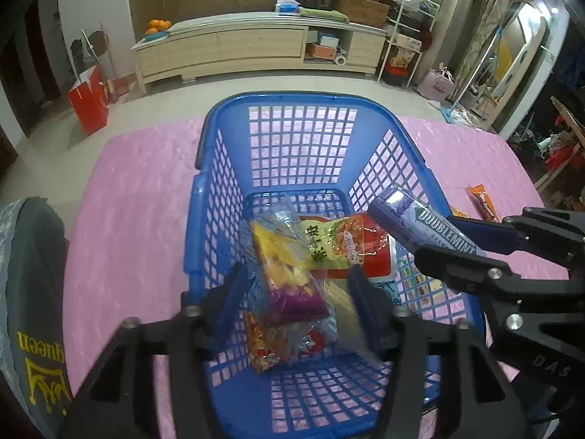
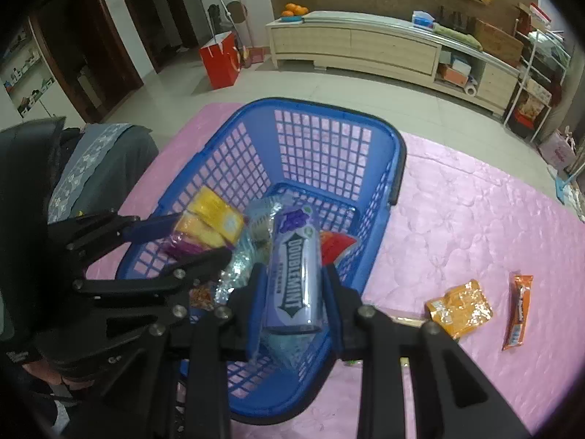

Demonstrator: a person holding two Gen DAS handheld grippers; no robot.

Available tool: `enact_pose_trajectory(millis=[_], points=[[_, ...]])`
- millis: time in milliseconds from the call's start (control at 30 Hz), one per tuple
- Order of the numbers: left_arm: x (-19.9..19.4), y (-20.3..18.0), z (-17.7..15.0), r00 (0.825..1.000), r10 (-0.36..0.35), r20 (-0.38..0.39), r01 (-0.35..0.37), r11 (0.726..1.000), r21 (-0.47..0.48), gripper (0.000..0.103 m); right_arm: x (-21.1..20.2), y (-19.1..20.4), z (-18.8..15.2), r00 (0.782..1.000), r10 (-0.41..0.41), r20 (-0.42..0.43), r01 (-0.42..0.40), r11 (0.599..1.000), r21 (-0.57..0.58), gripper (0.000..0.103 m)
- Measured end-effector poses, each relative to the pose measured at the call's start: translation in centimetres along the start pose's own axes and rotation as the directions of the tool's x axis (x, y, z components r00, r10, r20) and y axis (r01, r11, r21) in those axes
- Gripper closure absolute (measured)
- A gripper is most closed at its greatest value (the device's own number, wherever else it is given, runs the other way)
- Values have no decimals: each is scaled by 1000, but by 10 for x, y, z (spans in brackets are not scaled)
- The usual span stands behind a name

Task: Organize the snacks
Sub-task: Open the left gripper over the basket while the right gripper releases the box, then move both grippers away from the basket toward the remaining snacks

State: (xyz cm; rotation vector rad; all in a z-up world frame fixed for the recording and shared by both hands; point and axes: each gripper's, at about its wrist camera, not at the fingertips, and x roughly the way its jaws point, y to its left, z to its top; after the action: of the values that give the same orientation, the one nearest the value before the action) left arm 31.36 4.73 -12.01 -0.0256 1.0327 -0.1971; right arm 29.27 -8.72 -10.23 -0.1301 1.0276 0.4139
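My left gripper (image 1: pixel 296 300) hangs inside the blue basket (image 1: pixel 215 168), jaws apart. The clear bag of yellow and purple sweets (image 1: pixel 289 278) sits btwn them w/ gaps on both sides, pads not pressing it. Seen from the right wrist, that bag (image 2: pixel 208 230) lies btwn the same two fingers over the basket's left part.

My right gripper (image 2: pixel 292 292) is clamped on the purple Doublemint gum pack (image 2: pixel 296 274), held lengthwise btwn the blue pads, front end poking out over the basket interior. From the left wrist the pack (image 1: pixel 413 219) comes in over the basket's right wall, tilted down toward the snacks.

In the basket bottom: a yellow-green packet w/ Chinese print (image 1: pixel 321 245), a red-white packet (image 1: pixel 373 256) partly under it, and a red-orange wrapper (image 1: pixel 263 347) nearest me under the clear bag.

Basket stands on the pink quilted cloth (image 2: pixel 475 219). Still out on the cloth, right of the basket: an orange foil pouch (image 2: pixel 459 307) and just beyond it an orange snack bar (image 2: pixel 519 311), apart from each other.
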Motion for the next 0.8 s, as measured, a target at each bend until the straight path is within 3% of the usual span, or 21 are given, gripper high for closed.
enact_pose_trajectory(millis=[133, 400, 800], points=[[-5, -2, 0, 1000, -12, -5, 12, 1000, 3, 29, -7, -5, 2, 1000, -7, 9, 7, 1000, 4, 69], [-32, 9, -5, 999, 11, 31, -10, 1000, -18, 28, -18, 5, 9, 999, 5, 33, -4, 1000, -30, 81], [-44, 37, -19, 999, 37, 33, -34, 997, -74, 28, 3, 32, 8, 1000, 16, -21, -18, 998, -62, 80]])
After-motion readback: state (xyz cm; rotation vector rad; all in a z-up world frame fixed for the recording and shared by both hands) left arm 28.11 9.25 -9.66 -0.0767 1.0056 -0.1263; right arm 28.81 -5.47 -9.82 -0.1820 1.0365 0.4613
